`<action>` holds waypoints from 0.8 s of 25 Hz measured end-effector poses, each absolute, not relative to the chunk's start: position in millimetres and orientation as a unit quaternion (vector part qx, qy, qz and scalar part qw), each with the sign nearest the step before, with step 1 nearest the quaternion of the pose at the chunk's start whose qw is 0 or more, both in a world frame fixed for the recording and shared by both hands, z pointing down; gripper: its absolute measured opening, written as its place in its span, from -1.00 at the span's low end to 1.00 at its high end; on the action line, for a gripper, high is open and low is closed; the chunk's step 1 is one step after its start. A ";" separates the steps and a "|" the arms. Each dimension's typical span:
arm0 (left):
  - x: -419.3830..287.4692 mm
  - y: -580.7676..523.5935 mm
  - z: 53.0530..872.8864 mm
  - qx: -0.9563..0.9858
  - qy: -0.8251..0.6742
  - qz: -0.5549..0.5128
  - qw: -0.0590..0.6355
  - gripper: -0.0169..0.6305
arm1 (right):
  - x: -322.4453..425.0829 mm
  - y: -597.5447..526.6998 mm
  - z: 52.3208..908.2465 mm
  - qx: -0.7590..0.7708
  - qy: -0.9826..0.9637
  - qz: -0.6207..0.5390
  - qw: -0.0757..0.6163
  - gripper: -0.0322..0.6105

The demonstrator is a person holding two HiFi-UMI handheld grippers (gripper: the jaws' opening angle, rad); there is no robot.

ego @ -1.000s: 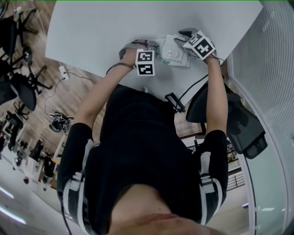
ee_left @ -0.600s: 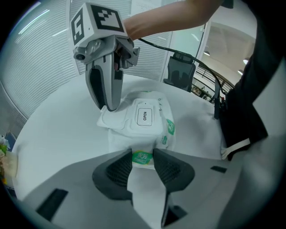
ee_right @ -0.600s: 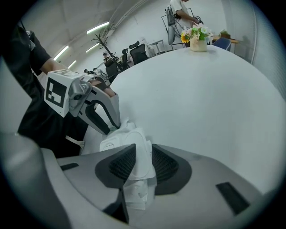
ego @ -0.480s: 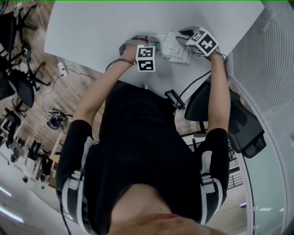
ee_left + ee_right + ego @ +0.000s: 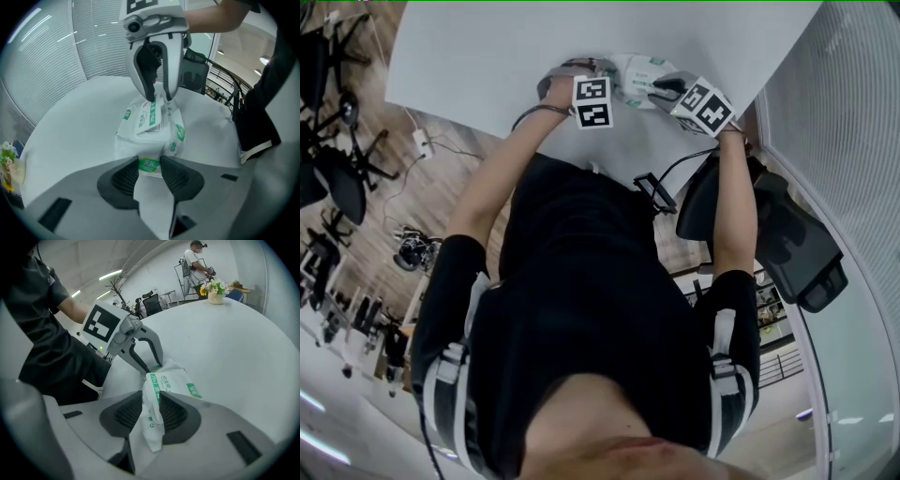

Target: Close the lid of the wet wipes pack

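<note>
The pack [image 5: 150,126] is stretching between the two claws over the white table [image 5: 487,56], near the edge closest to the person; whether it is resting on the table cannot be told. The left claw [image 5: 150,165] is pinching the pack's near end, its pads pressing on the green logo there. The right claw [image 5: 157,404], whose jaws have just been closing, is gripping the opposite end, with a white, green-striped fold of wrapper bunching up between its pads.
</note>
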State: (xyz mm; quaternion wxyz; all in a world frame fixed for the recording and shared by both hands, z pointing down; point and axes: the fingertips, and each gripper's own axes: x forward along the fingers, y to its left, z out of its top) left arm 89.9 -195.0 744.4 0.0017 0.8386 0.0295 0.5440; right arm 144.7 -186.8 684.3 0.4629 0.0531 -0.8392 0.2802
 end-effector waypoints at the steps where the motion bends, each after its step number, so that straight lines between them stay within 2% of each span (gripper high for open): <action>1: 90.3 -194.6 744.4 0.838 0.028 0.545 0.002 -0.46 | 145.0 -180.5 688.2 0.059 -0.837 0.282 0.466 -0.49; 20: 92.8 -194.7 746.0 0.834 0.025 0.551 0.005 -0.46 | 144.6 -173.0 728.6 0.213 -0.764 0.232 0.564 -0.66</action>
